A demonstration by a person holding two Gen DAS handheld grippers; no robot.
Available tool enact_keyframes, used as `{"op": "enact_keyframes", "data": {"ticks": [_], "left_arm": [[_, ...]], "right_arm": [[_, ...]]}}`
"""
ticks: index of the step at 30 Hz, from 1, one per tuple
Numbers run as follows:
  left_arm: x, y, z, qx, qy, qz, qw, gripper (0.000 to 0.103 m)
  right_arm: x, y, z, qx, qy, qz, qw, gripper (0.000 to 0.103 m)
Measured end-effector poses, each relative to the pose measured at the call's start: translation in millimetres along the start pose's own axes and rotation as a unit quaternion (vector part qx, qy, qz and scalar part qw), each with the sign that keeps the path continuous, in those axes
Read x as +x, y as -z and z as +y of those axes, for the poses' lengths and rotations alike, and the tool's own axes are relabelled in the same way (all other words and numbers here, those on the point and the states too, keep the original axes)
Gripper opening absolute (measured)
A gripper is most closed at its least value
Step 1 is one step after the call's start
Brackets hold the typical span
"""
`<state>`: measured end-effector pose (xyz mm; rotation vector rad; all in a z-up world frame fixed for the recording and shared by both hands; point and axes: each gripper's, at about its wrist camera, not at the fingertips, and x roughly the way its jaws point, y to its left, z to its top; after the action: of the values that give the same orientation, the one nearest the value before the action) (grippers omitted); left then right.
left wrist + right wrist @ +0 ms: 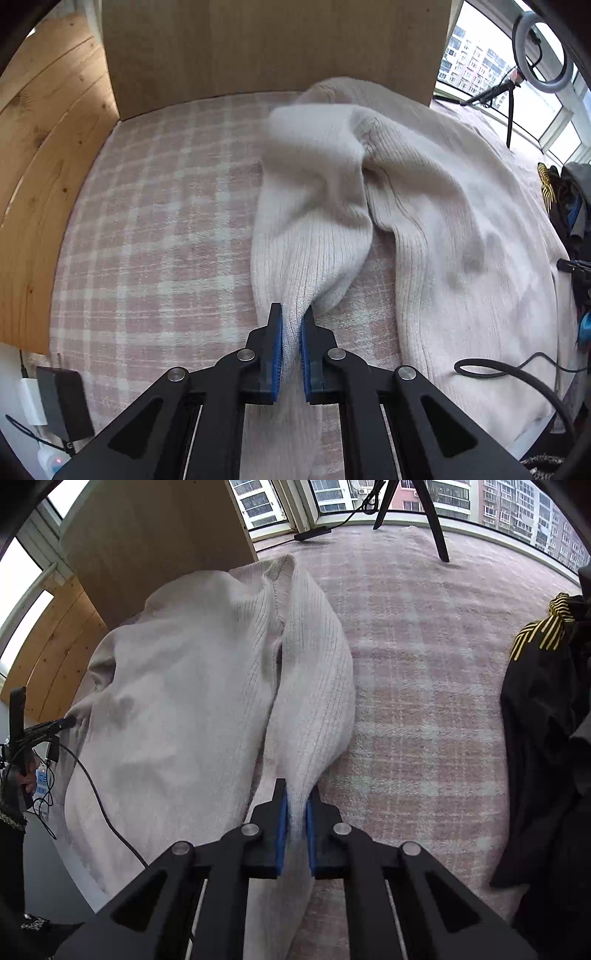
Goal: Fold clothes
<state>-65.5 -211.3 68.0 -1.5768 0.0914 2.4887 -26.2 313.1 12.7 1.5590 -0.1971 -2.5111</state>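
A cream ribbed knit sweater (443, 221) lies spread on a pink plaid bedspread (147, 240). My left gripper (291, 317) is shut on one sleeve (314, 229), which stretches from the blue pads up toward the shoulder. In the right wrist view the same sweater (177, 701) fills the left half, and my right gripper (295, 801) is shut on the other sleeve (314, 701), pulled taut from the collar area. The left gripper (40, 727) shows small at the far left edge of the right wrist view.
A wooden headboard (258, 51) stands at the far end, with a pine panel (48, 147) on the left. A dark garment with yellow stripes (543, 720) lies at the right. A tripod (428, 517) and ring light (543, 51) stand by the windows. A black cable (517, 373) crosses the sweater's hem.
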Motion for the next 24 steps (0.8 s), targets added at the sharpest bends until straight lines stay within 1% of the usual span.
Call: {"op": "enact_keyframes", "data": {"ticks": [2, 3, 4, 5, 6, 7, 8, 9, 10, 11, 12, 14, 15, 16, 17, 19, 22, 23, 24], "left_arm": [[-23.2, -1.3, 22.0, -0.012, -0.045, -0.017, 0.9988, 0.007], [-31.7, -0.7, 35.5, -0.020, -0.076, -0.018, 0.9967, 0.008], [-40.2, -0.1, 49.1, -0.028, -0.108, -0.018, 0.9936, 0.010], [-48.7, 0.5, 62.6, -0.035, -0.139, -0.018, 0.9895, 0.017], [-57.1, 4.2, 70.5, -0.040, -0.151, -0.019, 0.9875, 0.016], [-65.3, 11.8, 71.7, -0.040, -0.140, -0.023, 0.9890, 0.016], [-73.5, 19.3, 72.9, -0.040, -0.129, -0.026, 0.9904, 0.016], [-79.2, 26.4, 68.6, -0.034, -0.110, -0.028, 0.9930, 0.020], [-81.6, 33.0, 57.8, -0.021, -0.080, -0.027, 0.9962, 0.024], [-83.8, 39.0, 44.1, -0.005, -0.047, -0.026, 0.9986, 0.032], [-84.8, 45.0, 27.0, 0.015, -0.008, -0.024, 0.9996, 0.045], [-75.6, 59.2, -8.4, 0.051, 0.054, -0.009, 0.9972, 0.059], [-67.9, 66.1, -26.8, 0.069, 0.076, 0.002, 0.9947, 0.059], [-58.3, 72.6, -45.8, 0.089, 0.090, 0.016, 0.9919, 0.059], [-49.0, 78.9, -63.1, 0.108, 0.098, 0.028, 0.9890, 0.059], [-30.6, 90.0, -90.9, 0.142, 0.099, 0.047, 0.9837, 0.059], [-11.1, 96.8, -114.8, 0.163, 0.114, 0.071, 0.9774, 0.059], [-8.9, 96.5, -119.4, 0.167, 0.118, 0.071, 0.9763, 0.058], [-6.7, 96.1, -124.0, 0.171, 0.121, 0.071, 0.9752, 0.055]], "right_arm": [[-10.6, 3.2, 2.8, -0.006, -0.006, -0.003, 1.000, 0.008], [-14.8, 5.7, 4.5, -0.008, -0.012, -0.002, 1.000, 0.008], [-18.9, 8.1, 6.2, -0.011, -0.018, -0.001, 1.000, 0.009], [-23.1, 10.6, 8.0, -0.013, -0.023, 0.000, 1.000, 0.009], [-27.2, 13.0, 9.7, -0.015, -0.029, 0.001, 0.999, 0.014], [-31.4, 15.5, 11.4, -0.017, -0.035, 0.002, 0.999, 0.024], [-35.5, 17.9, 13.1, -0.020, -0.041, 0.003, 0.999, 0.029], [-39.7, 20.4, 14.9, -0.022, -0.047, 0.004, 0.999, 0.038], [-43.8, 22.8, 16.6, -0.024, -0.053, 0.005, 0.998, 0.043], [-48.0, 25.3, 18.3, -0.027, -0.059, 0.006, 0.998, 0.044], [-52.1, 27.7, 20.0, -0.029, -0.065, 0.007, 0.997, 0.045], [-60.4, 32.6, 23.5, -0.034, -0.076, 0.009, 0.996, 0.045], [-64.6, 35.0, 25.2, -0.036, -0.082, 0.010, 0.996, 0.046], [-56.6, 46.7, 32.6, -0.038, -0.088, 0.025, 0.995, 0.047], [-45.2, 61.0, 41.6, -0.040, -0.095, 0.044, 0.994, 0.048], [-22.5, 83.9, 54.8, -0.045, -0.100, 0.075, 0.991, 0.048], [3.1, 110.2, 65.3, -0.040, -0.097, 0.105, 0.989, 0.048], [5.8, 115.2, 67.3, -0.040, -0.098, 0.106, 0.989, 0.048], [8.0, 119.6, 69.2, -0.040, -0.099, 0.105, 0.989, 0.048]]}}
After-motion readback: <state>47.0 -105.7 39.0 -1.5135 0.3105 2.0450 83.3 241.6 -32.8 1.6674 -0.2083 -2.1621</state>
